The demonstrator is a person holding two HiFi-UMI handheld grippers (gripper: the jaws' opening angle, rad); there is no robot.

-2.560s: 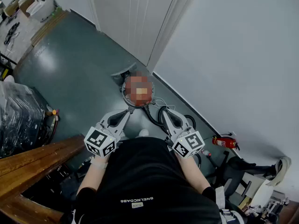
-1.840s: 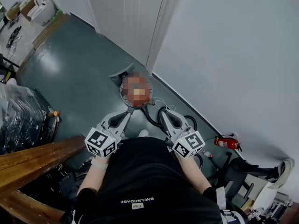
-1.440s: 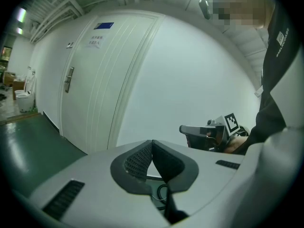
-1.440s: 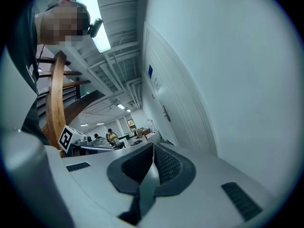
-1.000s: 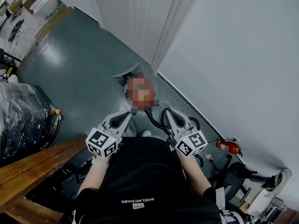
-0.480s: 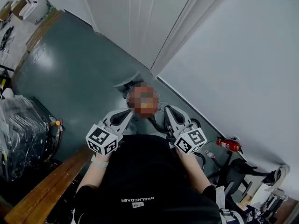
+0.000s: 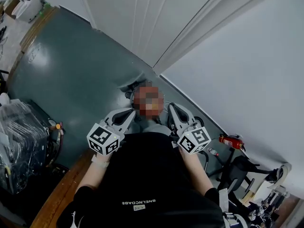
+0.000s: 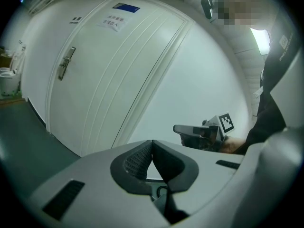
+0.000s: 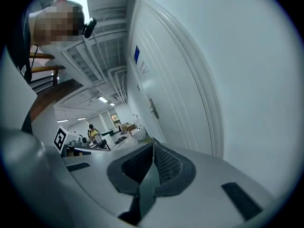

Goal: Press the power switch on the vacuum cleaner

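Observation:
The vacuum cleaner [image 7: 129, 95] stands on the dark green floor by the wall; a mosaic patch covers most of its round top. No power switch shows. Its black hose [image 7: 205, 159] curls to the right. My left gripper [image 7: 133, 111] and right gripper [image 7: 171, 106] are held side by side in front of my chest, well above the vacuum. The left gripper [image 8: 152, 144] has its ribbed pads pressed together with nothing between them. The right gripper [image 9: 153, 147] is shut and empty too. Both gripper views look at the door and wall, not at the vacuum.
A white door [image 7: 137, 18] and white wall [image 7: 247, 70] rise beyond the vacuum. A red fire extinguisher [image 7: 231, 141] lies by the wall at right, near a black chair [image 7: 242, 167]. Plastic-wrapped black goods [image 7: 21, 146] and a wooden rail [image 7: 59, 196] are at left.
The head view has swung, so the wooden rail slid down and left and the vacuum sits closer to the grippers. Both grippers stayed shut, side by side.

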